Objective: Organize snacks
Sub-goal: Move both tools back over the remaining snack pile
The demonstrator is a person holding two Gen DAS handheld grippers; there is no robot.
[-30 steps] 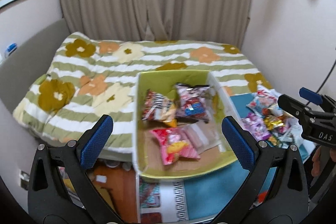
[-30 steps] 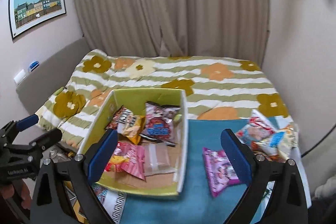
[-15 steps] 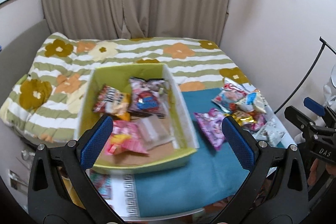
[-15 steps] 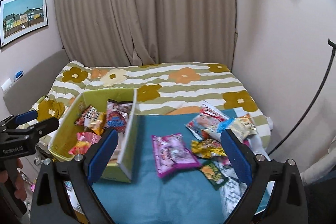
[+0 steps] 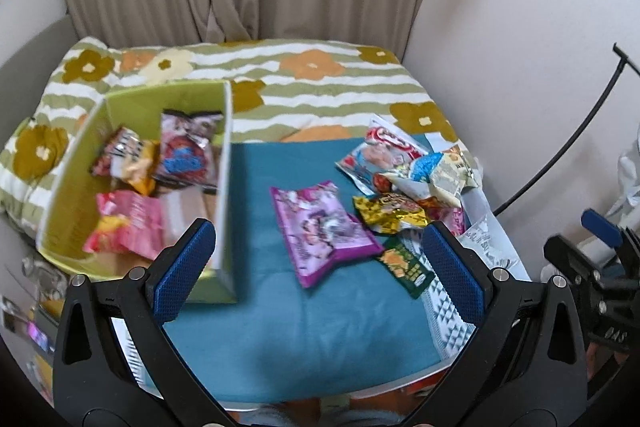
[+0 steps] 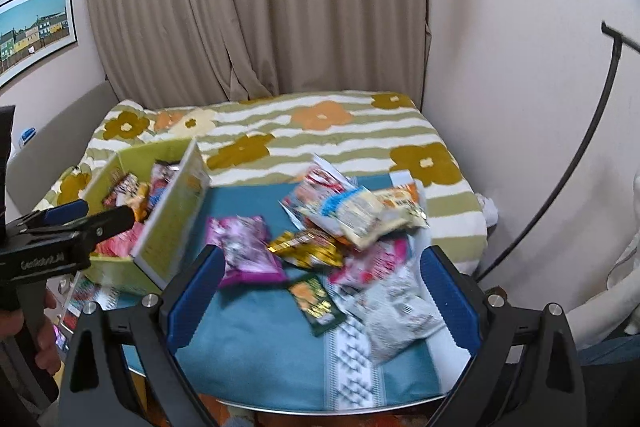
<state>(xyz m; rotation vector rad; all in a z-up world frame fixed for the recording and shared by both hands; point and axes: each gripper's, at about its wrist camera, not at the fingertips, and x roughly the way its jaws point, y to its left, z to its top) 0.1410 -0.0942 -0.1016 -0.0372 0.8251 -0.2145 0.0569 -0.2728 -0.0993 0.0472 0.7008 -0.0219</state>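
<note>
A green cardboard box [image 5: 72,163] [image 6: 168,227] stands at the left of a teal cloth [image 5: 280,315] and holds several snack packets. A purple packet [image 5: 320,227] [image 6: 244,247] lies flat on the cloth beside the box. A loose pile of packets [image 5: 408,175] [image 6: 356,211] lies at the right, with a small dark green packet [image 5: 406,265] [image 6: 318,303] in front. My left gripper [image 5: 320,271] is open and empty above the cloth. My right gripper [image 6: 320,291] is open and empty over the pile's near edge.
A bed with a striped, flowered quilt [image 5: 312,79] lies behind the cloth, with curtains [image 6: 260,7] beyond. A white wall [image 6: 520,67] and a black cable [image 6: 580,163] stand at the right. The cloth's front edge [image 6: 320,403] is near me.
Both views have swung right: the box has slid toward the left of each frame and the packet pile has come to the centre. Both grippers stayed open.
</note>
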